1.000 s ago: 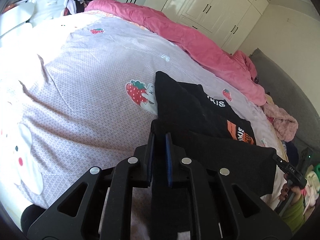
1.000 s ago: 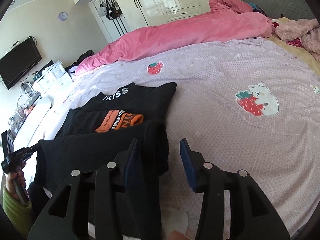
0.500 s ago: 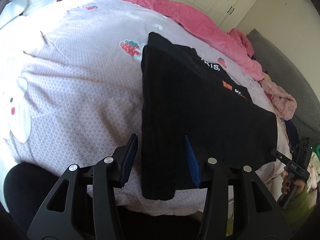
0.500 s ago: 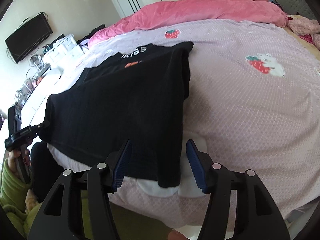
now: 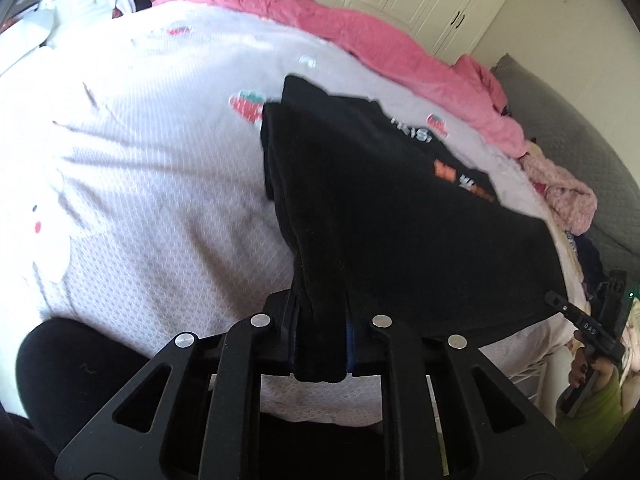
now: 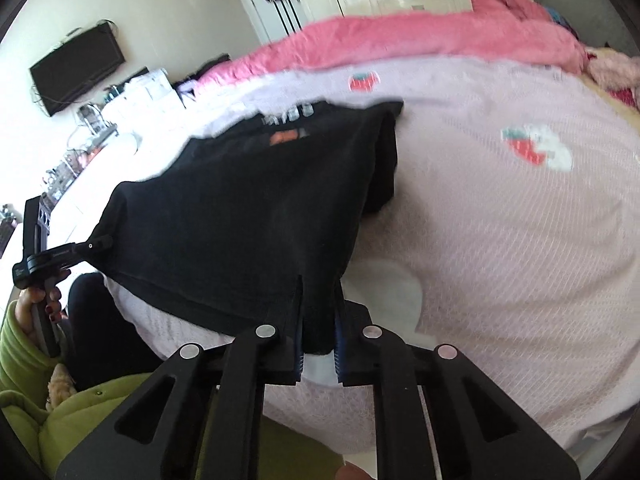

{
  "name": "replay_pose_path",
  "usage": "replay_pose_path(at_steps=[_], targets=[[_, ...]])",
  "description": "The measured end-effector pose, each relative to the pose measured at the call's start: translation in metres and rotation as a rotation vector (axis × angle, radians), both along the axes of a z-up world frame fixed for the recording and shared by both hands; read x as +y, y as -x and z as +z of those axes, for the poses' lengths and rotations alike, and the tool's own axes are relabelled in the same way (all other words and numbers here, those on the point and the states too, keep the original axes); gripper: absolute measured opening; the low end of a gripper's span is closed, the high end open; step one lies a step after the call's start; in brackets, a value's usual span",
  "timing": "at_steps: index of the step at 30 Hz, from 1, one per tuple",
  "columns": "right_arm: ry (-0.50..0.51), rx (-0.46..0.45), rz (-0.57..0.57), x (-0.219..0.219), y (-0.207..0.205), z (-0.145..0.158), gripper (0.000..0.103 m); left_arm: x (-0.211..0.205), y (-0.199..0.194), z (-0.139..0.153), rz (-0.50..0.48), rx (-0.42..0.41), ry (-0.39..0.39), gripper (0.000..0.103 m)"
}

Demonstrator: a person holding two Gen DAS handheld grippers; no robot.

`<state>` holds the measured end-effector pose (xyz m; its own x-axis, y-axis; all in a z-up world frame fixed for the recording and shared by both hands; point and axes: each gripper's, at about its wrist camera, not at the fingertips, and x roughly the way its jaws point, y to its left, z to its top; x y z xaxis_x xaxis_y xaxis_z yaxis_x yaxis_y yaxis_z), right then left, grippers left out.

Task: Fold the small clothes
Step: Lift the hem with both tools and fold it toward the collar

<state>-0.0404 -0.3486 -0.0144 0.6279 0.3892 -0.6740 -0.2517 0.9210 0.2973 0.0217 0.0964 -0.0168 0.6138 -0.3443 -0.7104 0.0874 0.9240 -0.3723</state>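
Gripping the near hem of the black T-shirt [image 5: 384, 216] at its two corners, both tools have just been closing and now pinch cloth between their pads. The left gripper [image 5: 320, 344] is clamped on a bunched corner; the right gripper [image 6: 318, 340] has a narrower bite, with a tab of hem showing between its blue pads.

The shirt lies on the pink patterned bedspread [image 5: 152, 184], stretching away from the tongs toward the rolled pink duvet [image 5: 360, 32]. Its near edge is lifted off the bed and stretched between the two grips, while the far part, with orange and white lettering, rests on the bed.

So the garment's long axis runs straight forward from both grippers — collar end farthest, hem nearest — and the held edge lies crosswise between the hands. Neither hand looks nearer. By my judgement the next move carries both corners forward together over the printed chest to lay hem on collar; uneven travel would skew the fold.
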Motion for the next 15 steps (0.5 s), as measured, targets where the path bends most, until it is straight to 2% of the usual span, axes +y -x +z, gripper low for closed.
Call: replay_pose_path(at_steps=[7, 12, 15], targets=[[-0.068, -0.167, -0.022, -0.015, -0.011, 0.046, 0.010, 0.012, -0.015, 0.050, 0.020, -0.110, 0.098, 0.007], [-0.095, -0.239, -0.058, -0.027, -0.037, 0.067, 0.010, 0.012, -0.040, 0.072, 0.044, -0.142, 0.089, 0.007], [-0.098, -0.258, -0.076, -0.029, -0.053, 0.074, 0.010, 0.013, -0.061, 0.075, 0.061, -0.135, 0.105, 0.007]])
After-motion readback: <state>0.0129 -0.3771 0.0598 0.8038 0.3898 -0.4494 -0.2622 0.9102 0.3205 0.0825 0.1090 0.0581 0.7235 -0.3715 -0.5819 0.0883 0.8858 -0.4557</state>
